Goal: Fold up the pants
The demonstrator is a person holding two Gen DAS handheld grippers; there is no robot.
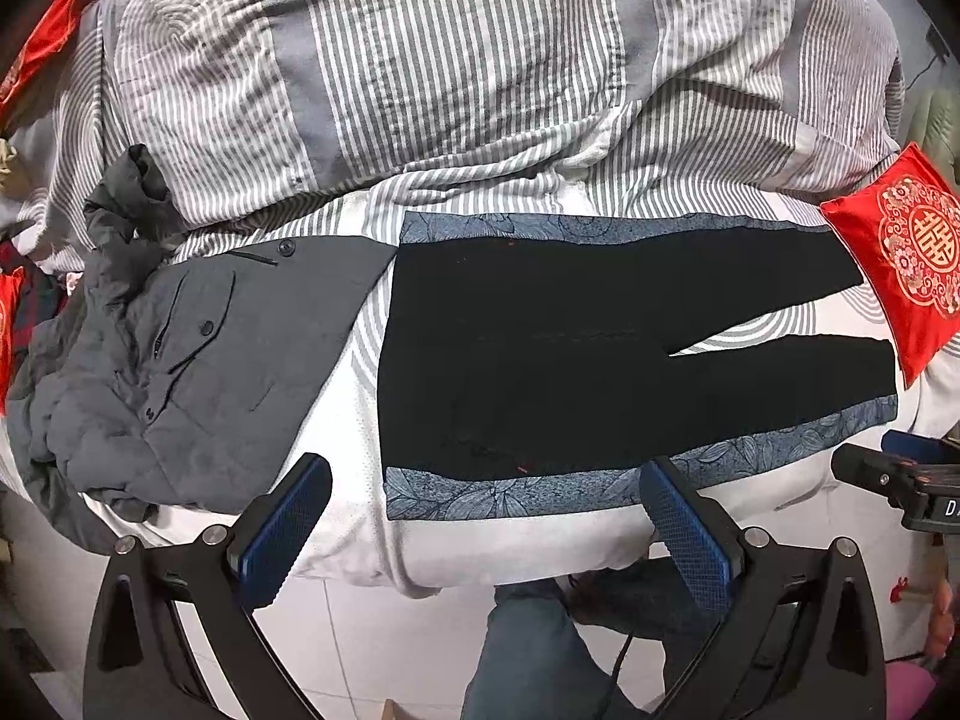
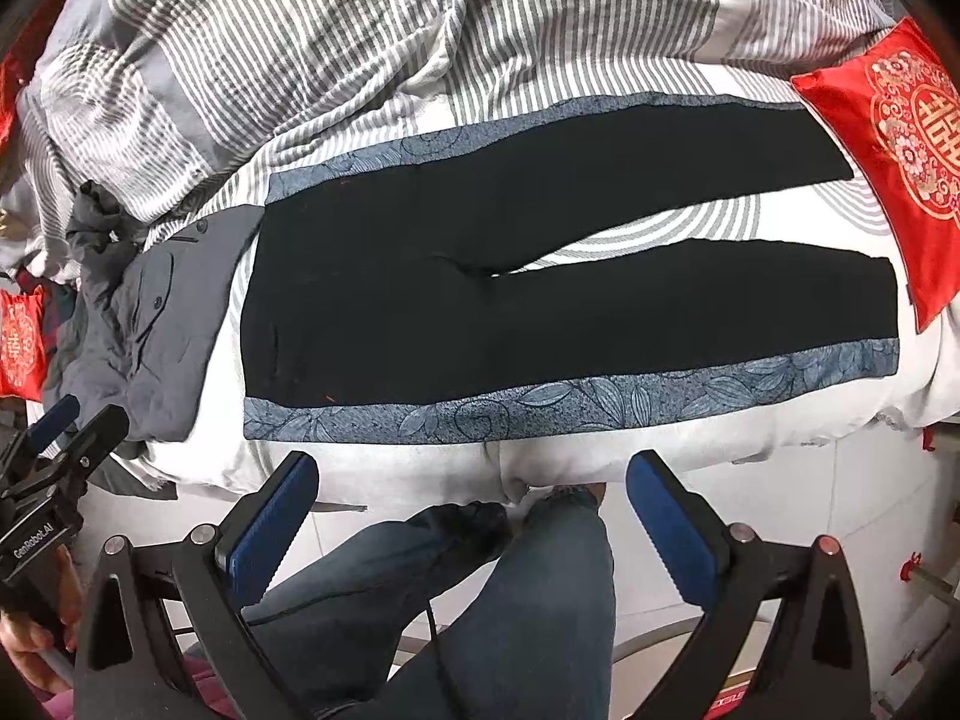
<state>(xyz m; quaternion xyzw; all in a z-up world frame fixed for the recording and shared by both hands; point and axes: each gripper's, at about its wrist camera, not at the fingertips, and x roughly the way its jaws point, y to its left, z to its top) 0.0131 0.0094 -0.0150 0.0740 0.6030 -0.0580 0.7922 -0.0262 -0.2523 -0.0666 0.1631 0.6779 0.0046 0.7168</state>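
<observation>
Pants (image 2: pixel 540 276) flat on bed (image 2: pixel 390 468), beside jacket (image 1: pixel 192 348). Our left gripper (image 1: pixel 486 534) and right gripper (image 2: pixel 474 516) both gape, empty. Risk: we pinch the sheet along with the hem.

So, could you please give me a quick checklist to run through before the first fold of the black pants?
1. Pants spread flat on the bed, both legs straight and apart: ok.
2. Left tool open and holding nothing: ok.
3. Right tool open and holding nothing: ok.
4. Near patterned side stripe reachable at the bed's front edge: ok.
5. Room around the pants: not ok, the grey jacket lies close beside the waistband and the red cushion sits at the cuffs; whether they touch, cannot tell.
6. Fabric free of creases: cannot tell, too dark.
</observation>
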